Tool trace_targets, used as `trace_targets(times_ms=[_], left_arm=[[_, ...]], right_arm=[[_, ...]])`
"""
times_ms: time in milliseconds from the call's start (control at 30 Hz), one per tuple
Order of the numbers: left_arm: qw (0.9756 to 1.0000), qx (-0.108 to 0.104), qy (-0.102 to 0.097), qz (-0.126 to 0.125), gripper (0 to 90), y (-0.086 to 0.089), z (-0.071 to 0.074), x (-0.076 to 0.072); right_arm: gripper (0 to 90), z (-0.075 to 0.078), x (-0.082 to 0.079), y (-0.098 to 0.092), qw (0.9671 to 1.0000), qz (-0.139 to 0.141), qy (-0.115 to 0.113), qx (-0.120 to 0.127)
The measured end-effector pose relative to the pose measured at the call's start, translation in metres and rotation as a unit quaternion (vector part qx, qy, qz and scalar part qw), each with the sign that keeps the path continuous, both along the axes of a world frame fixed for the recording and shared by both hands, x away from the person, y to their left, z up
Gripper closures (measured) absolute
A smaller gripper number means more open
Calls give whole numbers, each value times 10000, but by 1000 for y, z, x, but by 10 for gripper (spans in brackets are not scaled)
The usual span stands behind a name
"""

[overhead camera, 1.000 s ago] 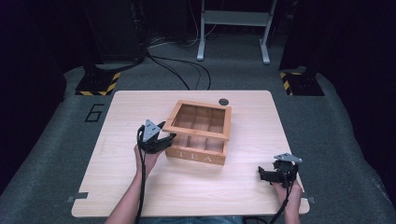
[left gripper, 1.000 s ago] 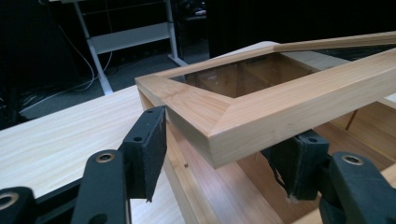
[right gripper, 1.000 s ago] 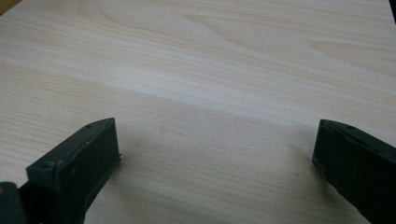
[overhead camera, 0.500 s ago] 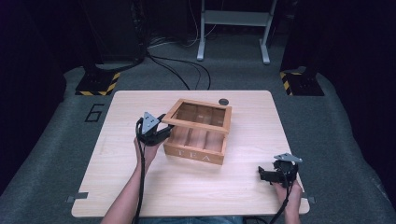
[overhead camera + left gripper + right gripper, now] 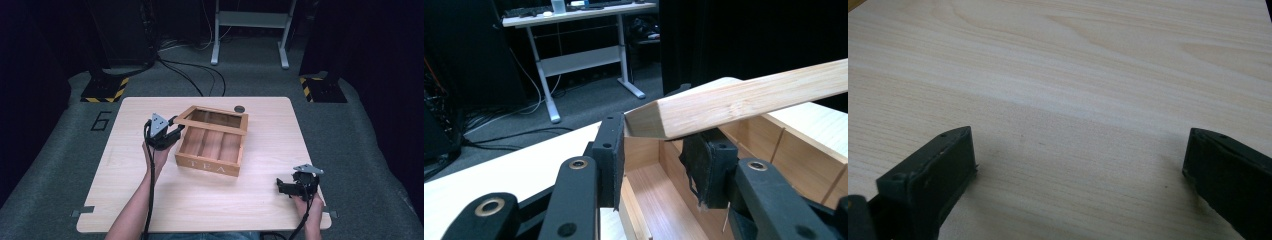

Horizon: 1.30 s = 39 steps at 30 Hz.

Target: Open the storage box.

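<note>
While the lid is standing partly raised off the wooden tea box, the opening job is looking roughly half done by my reckoning: front edge is up, hinge side at the back is down, and a further swing is needed before the lid is lying fully back.

Left side: left gripper is working at the box's left end, near the middle of the table. Left gripper view: jaws are sitting narrow around the lid's corner, one pad on each side of the frame and the corner resting between them; I am reading this as a grip, though actual pad contact is hard to confirm.

Middle: box is showing three compartments, bare wood floors, nothing visible in them. Front wall is lettered TEA. Small dark disc is lying on the table just behind the box.

Right side: right gripper is idling near the table's front right corner, well apart from the box, jaws spread wide over bare tabletop, holding nothing.
</note>
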State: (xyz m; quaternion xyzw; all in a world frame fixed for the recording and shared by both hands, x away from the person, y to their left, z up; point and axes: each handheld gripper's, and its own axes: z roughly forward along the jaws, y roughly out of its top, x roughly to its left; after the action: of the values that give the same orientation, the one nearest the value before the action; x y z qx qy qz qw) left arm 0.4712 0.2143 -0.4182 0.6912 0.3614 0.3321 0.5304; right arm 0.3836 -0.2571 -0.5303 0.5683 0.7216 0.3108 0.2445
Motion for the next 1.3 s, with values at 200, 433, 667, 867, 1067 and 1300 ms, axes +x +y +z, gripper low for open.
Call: trace_targets(times_ms=[200, 433, 667, 867, 1067, 1300], left_arm=[[10000, -2, 85, -25, 616, 0, 10, 7], [9997, -66, 211, -60, 618, 0, 19, 13], [9997, -93, 230, -78, 619, -1, 29, 22], [9998, -83, 158, -73, 622, -3, 35, 29], [9998, -132, 143, -75, 625, -4, 38, 36], [9997, -150, 180, -64, 628, -6, 38, 46]], right_arm=[[0, 0, 0, 0, 10000, 11, 20, 5], [0, 0, 0, 0, 10000, -5, 15, 13], [0, 0, 0, 0, 10000, 1, 27, 13], [0, 0, 0, 0, 10000, 12, 5, -2], [0, 1, 0, -1, 10000, 38, 49, 1], [0, 1, 0, -1, 10000, 37, 47, -1]])
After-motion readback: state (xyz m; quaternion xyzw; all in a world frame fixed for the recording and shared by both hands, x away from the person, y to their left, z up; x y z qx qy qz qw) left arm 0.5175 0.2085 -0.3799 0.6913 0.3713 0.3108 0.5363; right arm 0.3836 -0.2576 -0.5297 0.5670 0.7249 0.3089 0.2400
